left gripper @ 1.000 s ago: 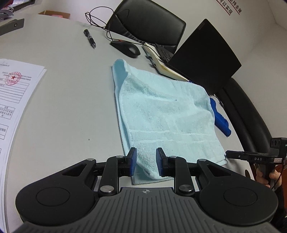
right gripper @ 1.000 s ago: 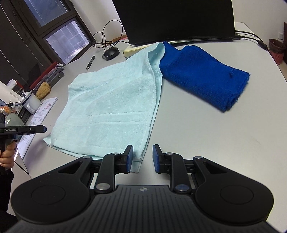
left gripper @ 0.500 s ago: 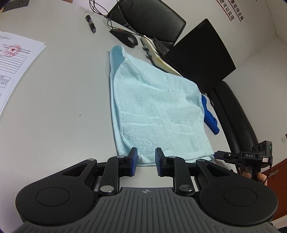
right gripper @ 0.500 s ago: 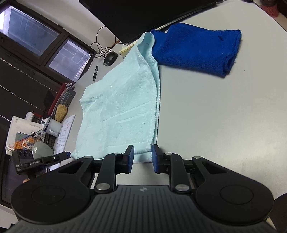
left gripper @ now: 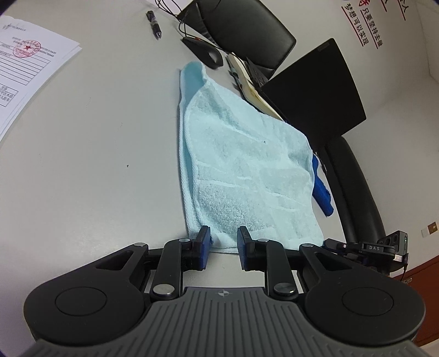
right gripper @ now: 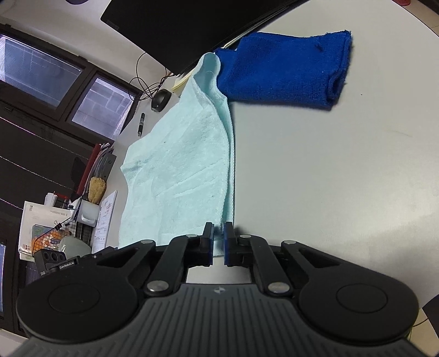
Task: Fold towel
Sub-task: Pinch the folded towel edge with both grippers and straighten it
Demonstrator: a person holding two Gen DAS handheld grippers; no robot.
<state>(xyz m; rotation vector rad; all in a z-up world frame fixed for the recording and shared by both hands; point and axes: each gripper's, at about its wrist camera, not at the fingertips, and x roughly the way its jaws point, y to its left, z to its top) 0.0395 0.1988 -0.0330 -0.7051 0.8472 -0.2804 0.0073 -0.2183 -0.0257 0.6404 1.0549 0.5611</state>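
Note:
A light blue towel [left gripper: 247, 170] lies folded double on the grey table [left gripper: 96, 164], its near edge toward me. In the left wrist view my left gripper [left gripper: 223, 239] straddles the towel's near left corner. Its jaws are closing, a gap remains, and the pads do not pinch the cloth. In the right wrist view the towel [right gripper: 186, 164] runs away from my right gripper [right gripper: 218, 236], whose jaws are closing and pinch the near right corner between the blue pads. Each view shows the other gripper at its edge.
A folded dark blue towel [right gripper: 282, 74] lies beside the far right of the light one. Behind stand a black laptop [left gripper: 315, 93], a notebook, a mouse [left gripper: 205, 52] and a pen [left gripper: 155, 24]. Papers [left gripper: 24, 66] lie far left. Black chairs stand past the table.
Both grippers have rolled while staying at the towel's near corners. The right jaws narrowed from a clear gap to a pinch on the corner. The left jaws narrowed slightly.

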